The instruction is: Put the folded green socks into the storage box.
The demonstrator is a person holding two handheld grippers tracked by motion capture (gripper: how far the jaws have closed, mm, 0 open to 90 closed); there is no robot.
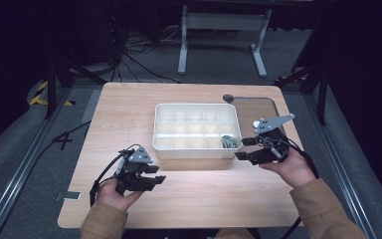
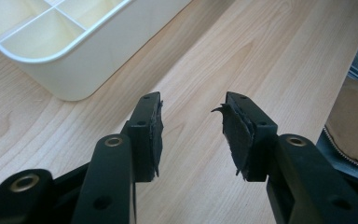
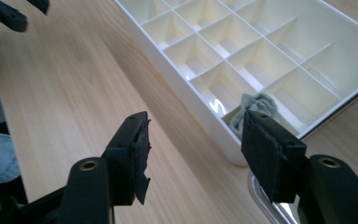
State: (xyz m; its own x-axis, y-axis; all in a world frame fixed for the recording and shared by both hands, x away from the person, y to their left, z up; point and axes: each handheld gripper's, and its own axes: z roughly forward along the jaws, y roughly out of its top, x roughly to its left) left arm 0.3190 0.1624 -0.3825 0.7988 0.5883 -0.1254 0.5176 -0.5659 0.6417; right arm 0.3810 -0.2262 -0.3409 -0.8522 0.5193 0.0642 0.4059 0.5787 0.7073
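Light wood surface (image 1: 129,114) with a white divided tray (image 1: 197,149) in the middle. Grey-green crumpled item (image 1: 228,142), looks like fabric or cord, sits in the tray's near right corner compartment.

Right gripper (image 1: 246,148): fingers wide apart, nothing between them. It's held off the surface at the tray's right end, tips pointing left at the tray wall. In the right gripper view, the crumpled item (image 3: 255,108) lies just past the tip of the right-hand finger (image 3: 270,154), inside the corner compartment, partly hidden by that finger. Not touching the pads. The tray's near corner (image 3: 230,149) falls in the gap between the two fingers, closer to the right-hand one. The left-hand finger (image 3: 133,156) is over bare wood.

Left gripper (image 1: 157,174): fingers also spread, empty. It's held in front of the tray's near left corner, close to the surface, tips pointing right. In the left gripper view, only bare wood lies between the fingers (image 2: 150,135); the tray's rounded corner (image 2: 74,70) is ahead and to the left of the left-hand finger, apart from it. Pad rubber on both fingers is frayed at the edges.

The grippers are well apart from each other, at either end of the tray's near wall. Both hands come in wearing tan sleeves (image 1: 323,204). The other compartments I can see look bare.
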